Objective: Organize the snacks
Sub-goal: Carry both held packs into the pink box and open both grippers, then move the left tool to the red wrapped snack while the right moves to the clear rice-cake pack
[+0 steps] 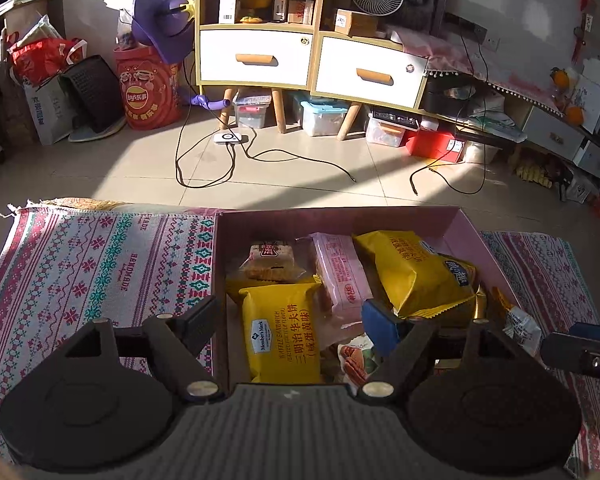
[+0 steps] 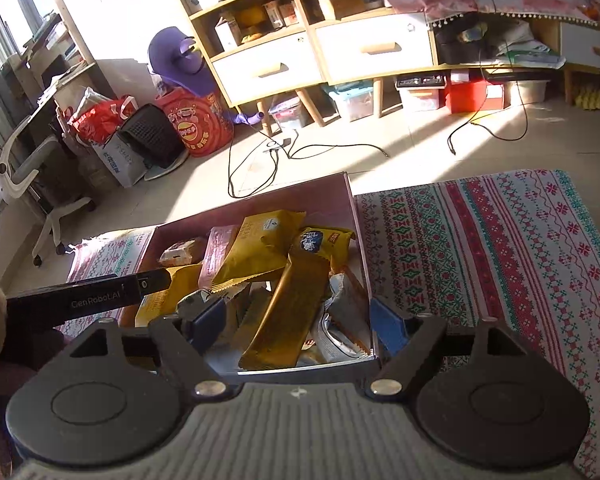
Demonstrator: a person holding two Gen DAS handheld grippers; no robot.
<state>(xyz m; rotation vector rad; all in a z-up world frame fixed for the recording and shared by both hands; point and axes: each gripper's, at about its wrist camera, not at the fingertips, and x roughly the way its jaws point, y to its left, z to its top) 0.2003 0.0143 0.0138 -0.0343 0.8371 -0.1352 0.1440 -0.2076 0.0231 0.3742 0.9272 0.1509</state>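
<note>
Your left hand-held gripper (image 1: 288,320) hangs over the near left part of the box (image 1: 340,213), its fingers spread wide with nothing between the pads. Directly between them lies the yellow waffle pack (image 1: 282,332), label up, just below the tips. Its left finger (image 1: 198,318) sits over the box's left wall; the right one (image 1: 380,322) is above the pink pack (image 1: 338,276).

Your right hand-held gripper (image 2: 298,320) is also wide open and holds nothing, at the box's near right corner. The gold bar (image 2: 290,312) lies slantwise between its fingers, resting on other snacks. Its right finger (image 2: 388,326) stands outside the box wall, over the patterned cloth (image 2: 500,248) covering the counter.

All the snacks are heaped inside the box.
</note>
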